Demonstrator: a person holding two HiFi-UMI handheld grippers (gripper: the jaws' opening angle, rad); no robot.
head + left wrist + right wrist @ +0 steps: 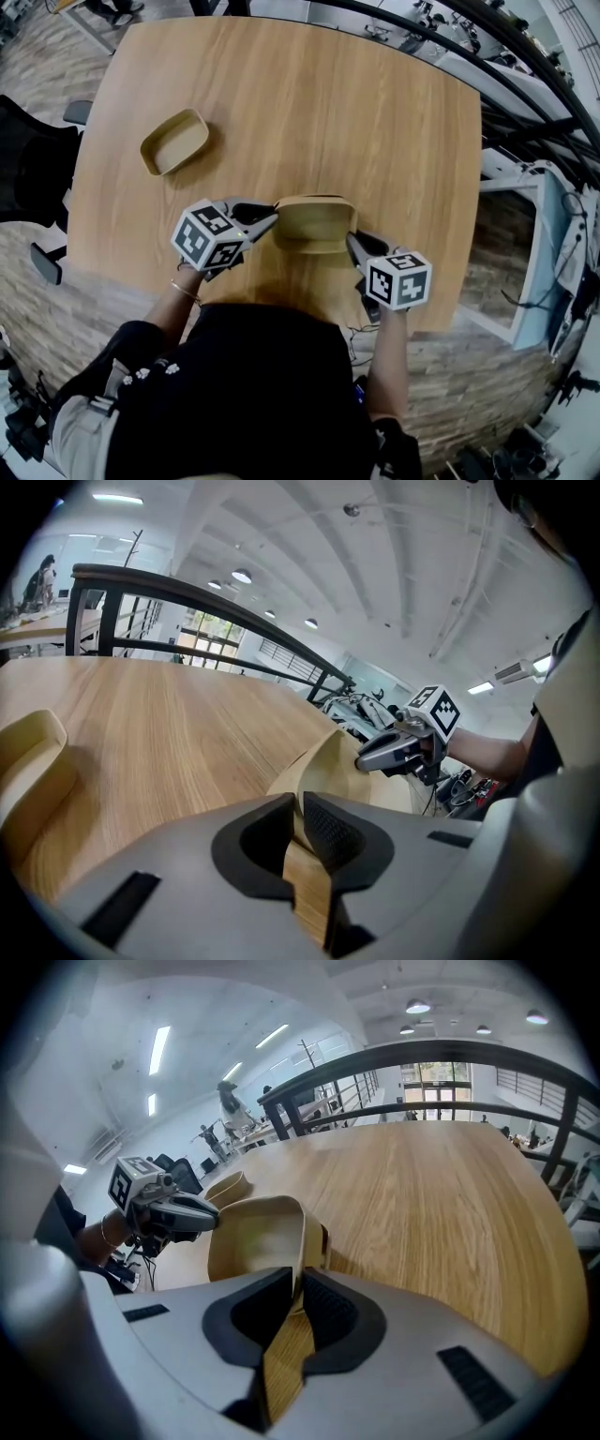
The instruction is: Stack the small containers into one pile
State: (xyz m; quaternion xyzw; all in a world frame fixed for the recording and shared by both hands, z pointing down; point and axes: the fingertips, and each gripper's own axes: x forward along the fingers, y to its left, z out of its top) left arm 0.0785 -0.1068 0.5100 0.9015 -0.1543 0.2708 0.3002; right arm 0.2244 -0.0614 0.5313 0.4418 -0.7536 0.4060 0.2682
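Note:
A tan, small rectangular container (314,225) is near the table's front edge, gripped at both ends. My left gripper (275,217) is shut on its left rim, the thin wall pinched between the pads (300,803). My right gripper (352,239) is shut on the right rim (298,1283). The container's hollow (258,1241) faces up and is empty. A second tan edge (325,1241) shows close under its far side; I cannot tell whether it is another container nested there. One more tan container (174,141) lies alone at the table's left, also seen in the left gripper view (28,761).
The round-cornered wooden table (375,122) stretches away bare behind the containers. A dark railing (187,602) runs beyond its far edge. Black chairs (37,159) stand at the left side, and a white desk frame (534,253) at the right.

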